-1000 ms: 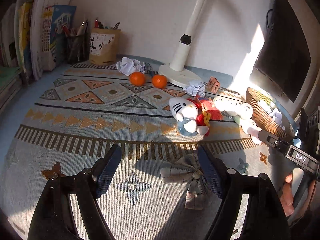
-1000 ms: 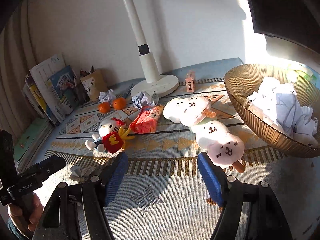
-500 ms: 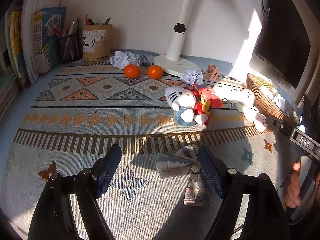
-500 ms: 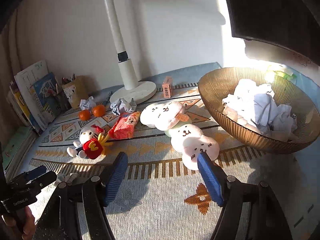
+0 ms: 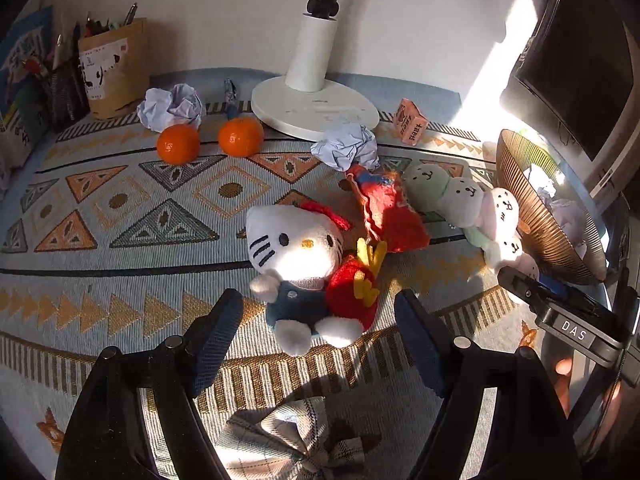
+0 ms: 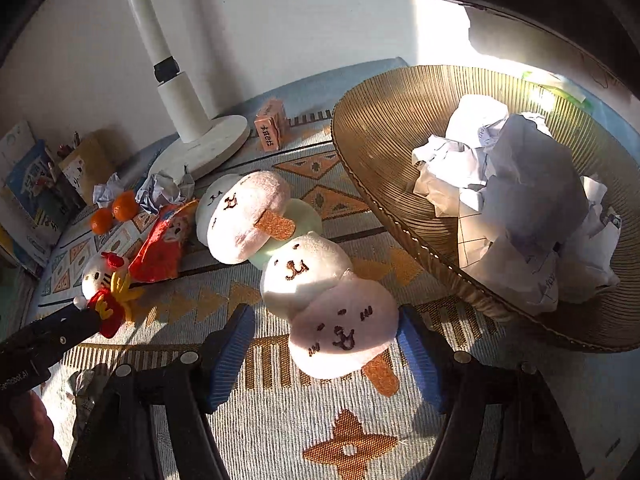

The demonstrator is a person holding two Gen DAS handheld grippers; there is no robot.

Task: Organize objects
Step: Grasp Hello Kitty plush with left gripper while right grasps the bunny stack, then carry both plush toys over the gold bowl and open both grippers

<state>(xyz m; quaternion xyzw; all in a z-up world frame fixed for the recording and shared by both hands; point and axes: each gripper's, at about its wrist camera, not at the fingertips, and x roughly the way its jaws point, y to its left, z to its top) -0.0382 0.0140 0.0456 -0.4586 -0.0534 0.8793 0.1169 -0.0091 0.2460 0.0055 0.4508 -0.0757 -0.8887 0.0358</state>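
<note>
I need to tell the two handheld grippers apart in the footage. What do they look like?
Both are alike: black frames with silver screws and ribbed blue finger pads. The left gripper, seen from the right camera, bears white "...Robot.AI" lettering; the right gripper, seen from the left camera, carries a white "DAS" label. Bare fingers hold each; no cables are visible.

Ahead of me, a woven mat [image 5: 120,216] with orange and grey triangle bands covers the work surface. A white lamp [image 5: 316,114] stands on its round base at the mat's far edge, column rising out of frame against the pale wall [image 5: 224,12]. To my far left, a brown paper pen holder [image 5: 112,68] stands upright just beside a dark mesh pen cup [image 5: 66,92]; both hold pens. Books [image 5: 20,80] stand further left. A dark monitor [image 5: 576,64] occupies the upper right, partly in sunlight.
</note>
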